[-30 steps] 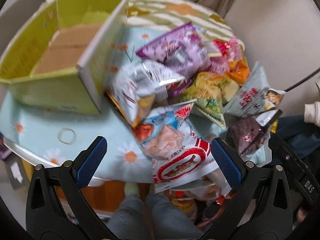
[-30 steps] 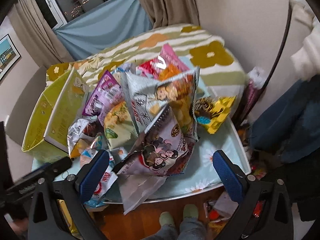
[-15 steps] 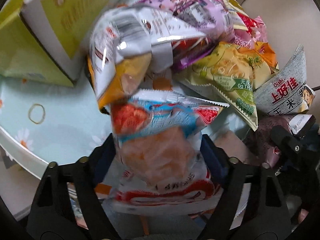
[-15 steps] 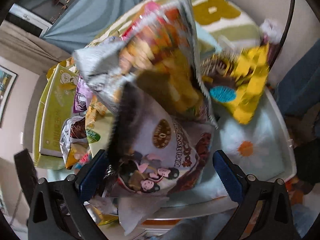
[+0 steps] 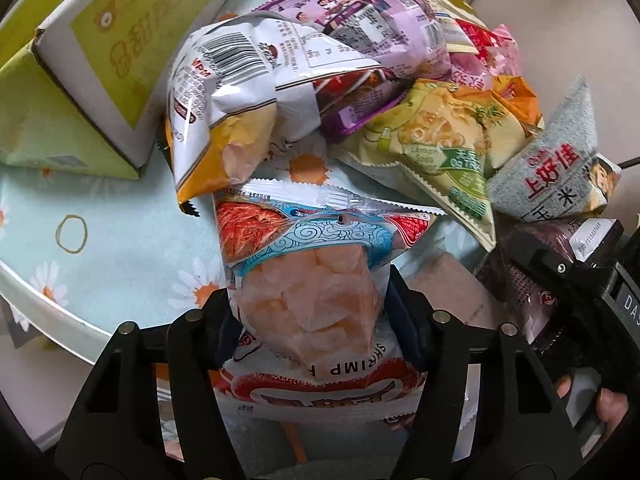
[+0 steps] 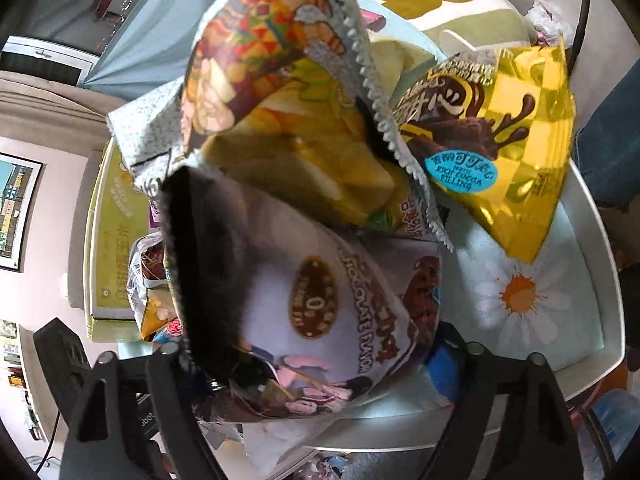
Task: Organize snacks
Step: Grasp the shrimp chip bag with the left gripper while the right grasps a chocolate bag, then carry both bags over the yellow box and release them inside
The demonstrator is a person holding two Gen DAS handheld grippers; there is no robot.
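A heap of snack bags lies on a white tray (image 5: pixel 40 300) lined with a daisy-print cloth. My left gripper (image 5: pixel 312 308) points steeply down. Its jaws are closing, and both pads press the sides of the shrimp chips bag (image 5: pixel 308 304). My right gripper (image 6: pixel 310 344) is over the chocolate flavour bag (image 6: pixel 320 304). Its jaws are closing with that bag between them. The right pad (image 6: pixel 440 360) sits at the bag's edge, and the left pad is hidden behind the bag. A yellow-green cardboard box (image 5: pixel 80 80) stands open at the tray's left.
Behind the shrimp bag lie a white and orange bag (image 5: pixel 224 92), a purple bag (image 5: pixel 372 40), a lemon soda bag (image 5: pixel 436 136) and a grey rice cracker bag (image 5: pixel 556 168). A gold chocolate-filled bag (image 6: pixel 500 140) lies at the right. A person's fingers (image 5: pixel 608 408) show at the right gripper's body.
Both grippers came down onto the pile. The left jaws went from wide open to pinching the shrimp chips bag. The right jaws narrowed around the chocolate flavour bag.
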